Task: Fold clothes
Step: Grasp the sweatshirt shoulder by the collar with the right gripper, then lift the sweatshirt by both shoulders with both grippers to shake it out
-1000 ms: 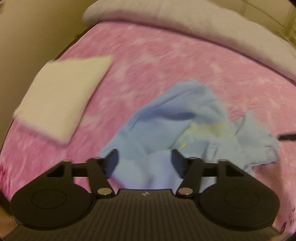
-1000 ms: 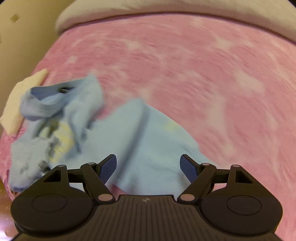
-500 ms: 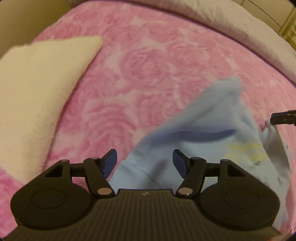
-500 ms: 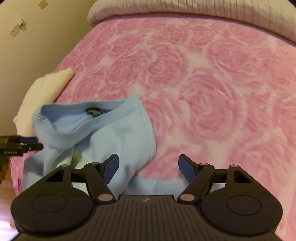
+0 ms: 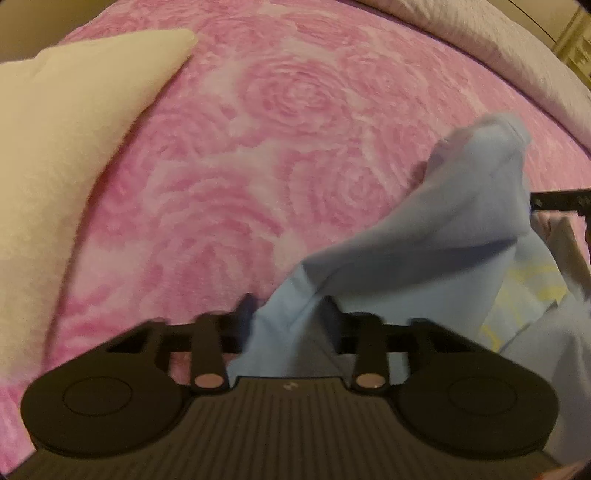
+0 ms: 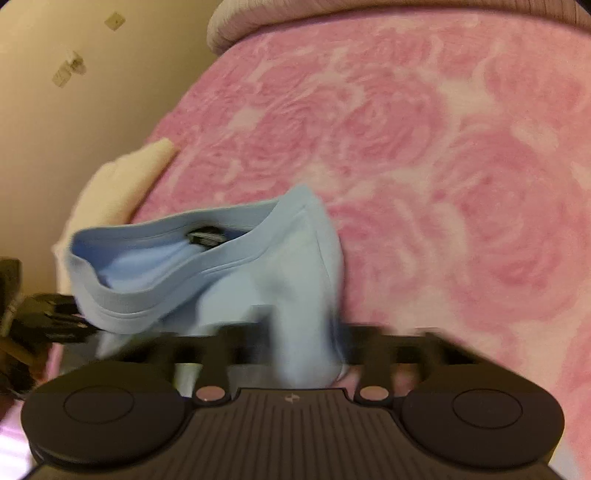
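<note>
A light blue shirt [image 5: 443, 229] with a yellow print lies bunched and partly lifted on the pink rose-patterned bed cover [image 5: 277, 129]. My left gripper [image 5: 288, 317] is shut on a fold of its fabric, which rises to the right toward the other gripper's dark tip [image 5: 557, 199]. In the right wrist view the shirt's ribbed collar [image 6: 177, 266] gapes open with a dark label inside. My right gripper [image 6: 303, 332] is shut on the blue cloth just below the collar. The fingers are blurred in both views. The left gripper's body [image 6: 40, 317] shows at the left edge.
A folded cream cloth [image 5: 55, 147] lies on the bed to the left of the shirt, also visible near the bed's edge [image 6: 122, 188]. A pale grey pillow or duvet [image 5: 480, 33] runs along the far side. A beige wall [image 6: 74, 92] borders the bed's left.
Both grippers stood open over the shirt before. Now each has closed on the blue fabric, and the collar side has lifted off the bed between them.
</note>
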`<state>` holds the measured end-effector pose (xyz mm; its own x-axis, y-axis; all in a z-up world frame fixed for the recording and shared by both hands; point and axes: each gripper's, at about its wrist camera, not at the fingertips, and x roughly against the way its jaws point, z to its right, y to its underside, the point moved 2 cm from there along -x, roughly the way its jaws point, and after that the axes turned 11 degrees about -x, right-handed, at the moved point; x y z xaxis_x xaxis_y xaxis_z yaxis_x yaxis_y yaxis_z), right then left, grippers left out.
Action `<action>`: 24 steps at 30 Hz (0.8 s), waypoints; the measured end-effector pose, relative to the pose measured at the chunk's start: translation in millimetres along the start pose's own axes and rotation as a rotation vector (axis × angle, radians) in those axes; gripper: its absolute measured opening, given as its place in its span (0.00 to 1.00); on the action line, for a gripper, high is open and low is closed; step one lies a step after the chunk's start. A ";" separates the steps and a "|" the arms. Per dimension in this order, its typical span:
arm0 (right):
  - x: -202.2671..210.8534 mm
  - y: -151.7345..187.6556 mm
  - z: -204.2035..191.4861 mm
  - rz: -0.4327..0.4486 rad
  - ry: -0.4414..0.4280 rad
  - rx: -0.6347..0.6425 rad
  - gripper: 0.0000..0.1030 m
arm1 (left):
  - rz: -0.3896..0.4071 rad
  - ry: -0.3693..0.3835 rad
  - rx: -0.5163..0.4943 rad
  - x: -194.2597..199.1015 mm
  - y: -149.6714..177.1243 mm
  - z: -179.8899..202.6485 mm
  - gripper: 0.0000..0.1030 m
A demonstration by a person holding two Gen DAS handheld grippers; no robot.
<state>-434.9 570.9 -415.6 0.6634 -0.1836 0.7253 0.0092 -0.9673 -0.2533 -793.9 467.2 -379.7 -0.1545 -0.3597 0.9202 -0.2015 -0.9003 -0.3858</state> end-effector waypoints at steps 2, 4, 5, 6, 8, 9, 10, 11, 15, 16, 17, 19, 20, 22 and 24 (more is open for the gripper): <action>-2.2 6.1 -7.3 0.002 0.000 0.019 0.11 | -0.009 0.016 -0.019 1.9 0.8 5.2 0.07; 3.8 14.1 -17.6 0.047 0.036 0.074 0.07 | -0.016 0.013 -0.042 5.1 3.0 12.3 0.06; 12.2 17.0 -20.1 0.082 0.054 0.080 0.07 | -0.018 0.005 -0.053 7.2 4.7 15.9 0.04; 21.4 19.8 -22.3 0.118 0.073 0.083 0.06 | -0.019 -0.003 -0.062 9.5 6.4 19.4 0.04; 46.5 24.5 -26.1 0.211 0.124 0.099 0.06 | 0.007 -0.043 -0.052 23.0 8.5 21.6 0.03; 60.9 27.6 -26.7 0.254 0.149 0.106 0.05 | 0.029 -0.071 -0.049 32.5 6.8 21.9 0.03; 77.2 31.6 -28.6 0.296 0.176 0.109 0.05 | 0.062 -0.093 -0.050 45.4 2.1 22.0 0.03; 93.9 35.8 -30.9 0.337 0.204 0.112 0.05 | 0.096 -0.116 -0.051 58.3 -2.6 22.2 0.03; 175.7 55.6 -39.3 0.508 0.286 0.106 0.04 | 0.266 -0.135 -0.099 115.8 -33.2 41.5 0.03; 193.9 60.3 -42.6 0.546 0.301 0.109 0.04 | 0.302 -0.142 -0.126 129.6 -40.9 53.1 0.03; 219.2 67.4 -47.3 0.599 0.324 0.112 0.04 | 0.338 -0.147 -0.152 143.5 -48.5 64.8 0.03; 266.5 81.9 -55.2 0.697 0.366 0.102 0.04 | 0.418 -0.132 -0.195 174.7 -61.1 92.2 0.03; 292.4 90.9 -60.3 0.744 0.377 0.107 0.04 | 0.457 -0.127 -0.211 191.8 -64.5 107.8 0.03; 343.9 109.5 -70.8 0.838 0.401 0.119 0.04 | 0.535 -0.120 -0.240 226.3 -69.2 139.3 0.03; 392.8 130.1 -81.8 0.922 0.429 0.145 0.04 | 0.605 -0.114 -0.266 259.9 -69.4 170.5 0.03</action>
<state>-234.3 358.7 -111.3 0.1352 -0.9192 0.3698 -0.2600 -0.3930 -0.8820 -655.1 394.4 -102.4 -0.2150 -0.8189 0.5321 -0.3450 -0.4460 -0.8259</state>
